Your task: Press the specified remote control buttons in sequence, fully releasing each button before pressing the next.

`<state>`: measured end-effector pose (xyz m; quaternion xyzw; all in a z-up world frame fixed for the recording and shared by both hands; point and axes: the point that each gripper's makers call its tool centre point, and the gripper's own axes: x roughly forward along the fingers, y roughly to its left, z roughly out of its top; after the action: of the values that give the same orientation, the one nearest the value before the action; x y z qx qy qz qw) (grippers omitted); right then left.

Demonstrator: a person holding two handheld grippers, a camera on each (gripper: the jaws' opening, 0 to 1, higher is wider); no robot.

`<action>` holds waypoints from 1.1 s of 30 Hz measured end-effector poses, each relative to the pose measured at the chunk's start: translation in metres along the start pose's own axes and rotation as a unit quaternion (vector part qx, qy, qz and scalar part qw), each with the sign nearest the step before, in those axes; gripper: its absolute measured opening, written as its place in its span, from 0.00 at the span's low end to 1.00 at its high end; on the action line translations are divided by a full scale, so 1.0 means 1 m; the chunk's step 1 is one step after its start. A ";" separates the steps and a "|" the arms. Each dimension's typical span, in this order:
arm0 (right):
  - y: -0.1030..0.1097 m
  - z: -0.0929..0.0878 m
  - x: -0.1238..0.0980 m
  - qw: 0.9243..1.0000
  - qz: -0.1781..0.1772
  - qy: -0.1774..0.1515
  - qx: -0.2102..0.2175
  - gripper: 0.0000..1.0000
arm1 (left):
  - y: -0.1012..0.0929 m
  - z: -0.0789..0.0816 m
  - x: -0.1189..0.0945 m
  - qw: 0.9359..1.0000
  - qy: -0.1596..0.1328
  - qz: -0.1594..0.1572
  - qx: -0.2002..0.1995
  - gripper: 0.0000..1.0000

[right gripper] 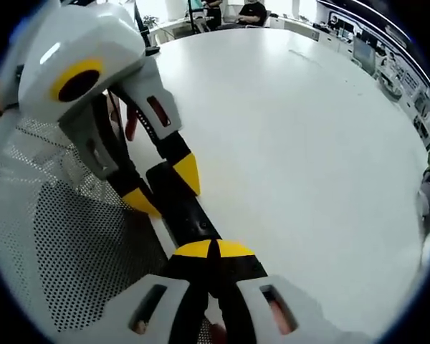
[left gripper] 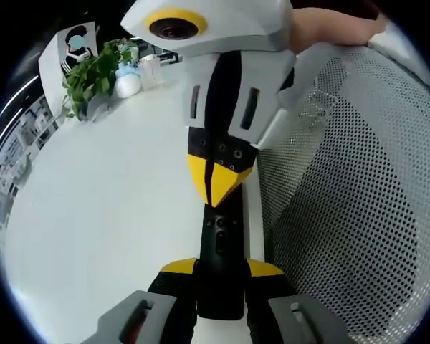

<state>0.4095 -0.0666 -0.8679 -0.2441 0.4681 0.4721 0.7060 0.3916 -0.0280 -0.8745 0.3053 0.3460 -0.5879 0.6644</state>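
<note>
At the near edge of the white bench (left gripper: 93, 229), between the yellow tips of the left hand-held gripper (left gripper: 221, 269): a slim black remote control (left gripper: 221, 247), lying lengthwise along the jaws and clamped by them from both sides. Same grip visible in the right gripper view, with the left hand-held gripper (right gripper: 161, 190) reaching in from the left and its two yellow pads against the far end of the remote control (right gripper: 186, 211).

Right hand-held gripper (right gripper: 213, 252) closed, yellow tips meeting in a single point with only a thin dark seam between them. Pointed down onto the upper face of the remote, touching or nearly touching the button area (exact button too small to tell). In the left gripper view, right hand-held gripper (left gripper: 215, 179) coming down from the top, its joined tip resting at the far end of the remote.

Just right of the remote in the left gripper view: a white perforated mesh surface (left gripper: 358, 201), curved, running alongside the bench edge. Far left on the bench: a green potted plant (left gripper: 93, 75) with a white bottle (left gripper: 127, 80) beside it. Rest of the bench (right gripper: 287, 143) bare and white, people seated at its far end in the right gripper view.
</note>
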 end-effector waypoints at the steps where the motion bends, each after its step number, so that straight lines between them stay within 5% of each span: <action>1: 0.000 0.000 0.000 1.000 0.000 0.000 -0.003 0.00 | 0.000 0.000 0.000 1.000 0.000 0.000 0.000 0.24; 33: 0.004 0.003 0.000 1.000 -0.003 0.005 -0.004 0.00 | 0.000 0.000 0.000 1.000 0.000 0.002 -0.006 0.24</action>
<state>0.4069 -0.0622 -0.8665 -0.2512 0.4691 0.4707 0.7038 0.3919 -0.0283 -0.8745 0.3025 0.3490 -0.5843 0.6673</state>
